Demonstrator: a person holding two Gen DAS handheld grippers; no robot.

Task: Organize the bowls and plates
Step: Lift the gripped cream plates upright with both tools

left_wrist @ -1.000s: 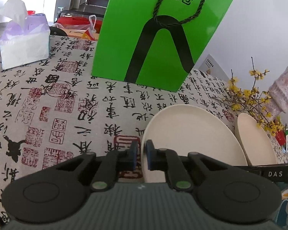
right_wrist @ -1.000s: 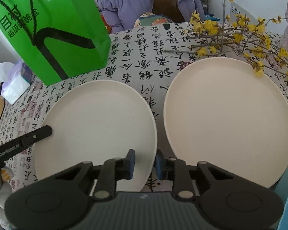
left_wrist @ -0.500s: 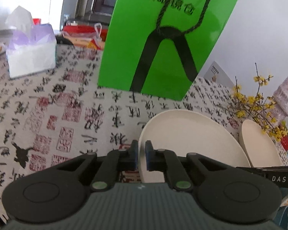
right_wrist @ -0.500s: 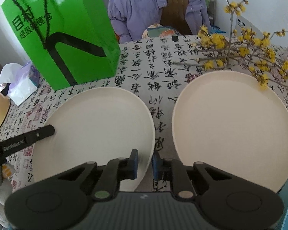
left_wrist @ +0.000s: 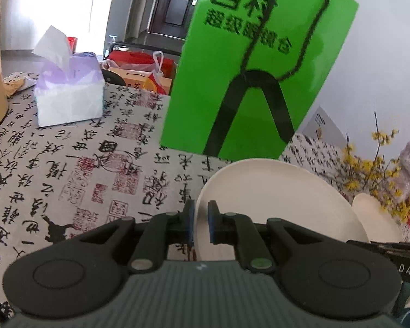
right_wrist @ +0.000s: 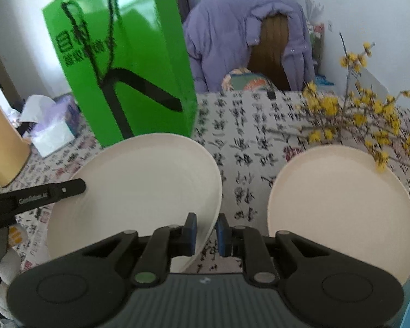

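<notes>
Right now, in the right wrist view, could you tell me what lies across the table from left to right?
Tan cylinder → tissue pack → green bag → plate clamped at its rim → second plate, with yellow flower sprigs reaching over its far edge.

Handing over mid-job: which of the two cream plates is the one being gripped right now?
Find the tall green bag standing on the calligraphy tablecloth. The cream plate right in front of it is the one, its rim pinched by both tongs, right and left. The other plate lies untouched under the yellow blossom branches.
</notes>
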